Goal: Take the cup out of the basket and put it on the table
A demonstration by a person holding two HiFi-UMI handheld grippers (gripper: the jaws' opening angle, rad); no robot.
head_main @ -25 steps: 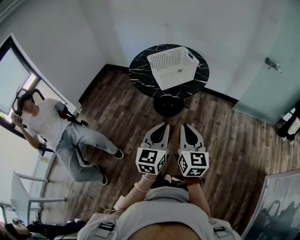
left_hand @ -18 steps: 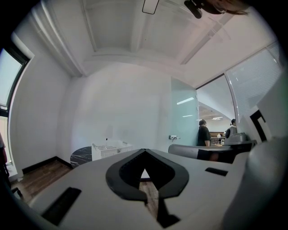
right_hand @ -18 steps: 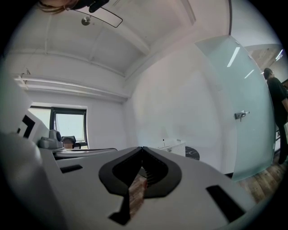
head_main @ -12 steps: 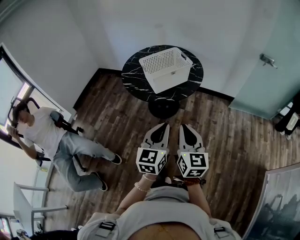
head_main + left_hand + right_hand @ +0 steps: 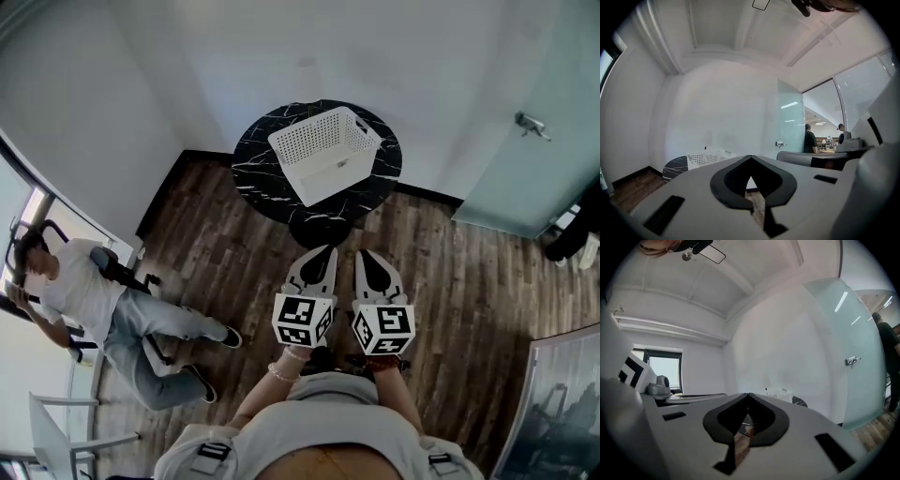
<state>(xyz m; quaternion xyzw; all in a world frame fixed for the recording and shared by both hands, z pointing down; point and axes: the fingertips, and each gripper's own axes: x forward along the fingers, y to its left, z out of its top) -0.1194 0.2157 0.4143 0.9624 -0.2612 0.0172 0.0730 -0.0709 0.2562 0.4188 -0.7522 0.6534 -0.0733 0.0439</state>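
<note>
A white perforated basket (image 5: pixel 325 150) stands on a round black marble table (image 5: pixel 258 159) ahead of me; the cup is not visible inside it from here. The basket (image 5: pixel 708 158) also shows low in the left gripper view, and the basket (image 5: pixel 778 393) shows small in the right gripper view. My left gripper (image 5: pixel 322 254) and right gripper (image 5: pixel 367 256) are held side by side over the wooden floor, well short of the table. Both have their jaws closed tip to tip with nothing between them.
A person (image 5: pixel 84 295) sits on a chair at the left by a window. A frosted glass door (image 5: pixel 534 141) with a handle is at the right. A framed picture (image 5: pixel 553 412) leans at the lower right. Wooden floor (image 5: pixel 225 253) lies between me and the table.
The table and basket have shifted left and slightly lower in the head view, and the seated person has slid down the left side. Both grippers keep their pose, still shut.
</note>
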